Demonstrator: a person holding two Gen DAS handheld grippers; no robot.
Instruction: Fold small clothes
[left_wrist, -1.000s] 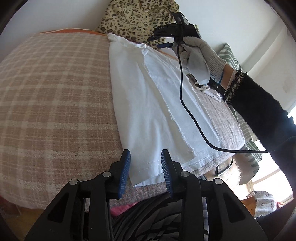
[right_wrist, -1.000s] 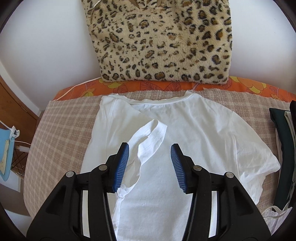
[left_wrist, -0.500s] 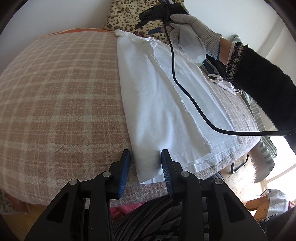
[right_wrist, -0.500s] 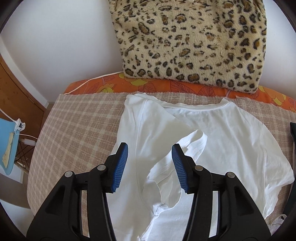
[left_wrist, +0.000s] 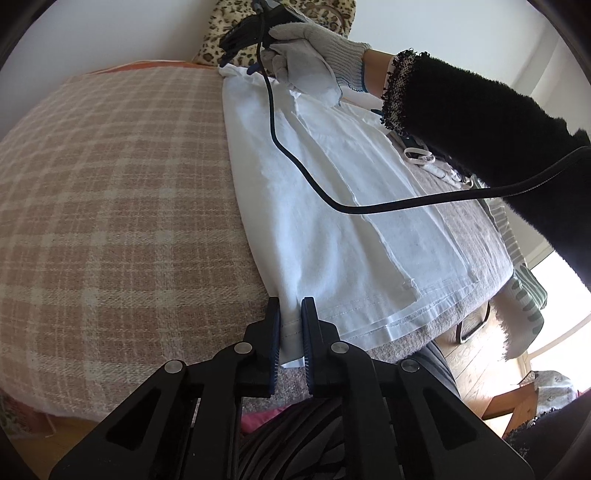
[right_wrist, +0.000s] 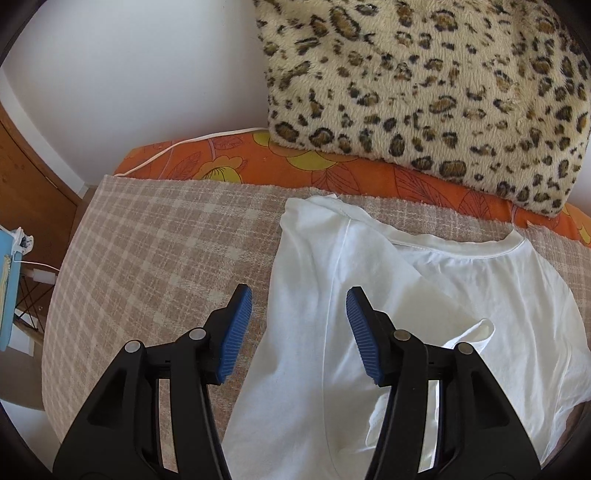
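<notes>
Left gripper (left_wrist: 291, 332): jaws closing on the white T-shirt (left_wrist: 332, 229) near hem corner, anchoring it for folding.
Right gripper (right_wrist: 299, 328): half open, empty, above far shoulder fold.
T-shirt: flat on checked blanket (left_wrist: 110, 203).

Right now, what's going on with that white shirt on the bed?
A person is folding a white cotton T-shirt on a beige checked blanket, a black two-finger gripper in each hand. The left gripper is closing on the shirt's bottom hem corner. The right gripper, in a grey-gloved hand, hovers open above the folded shoulder near the collar.
</notes>
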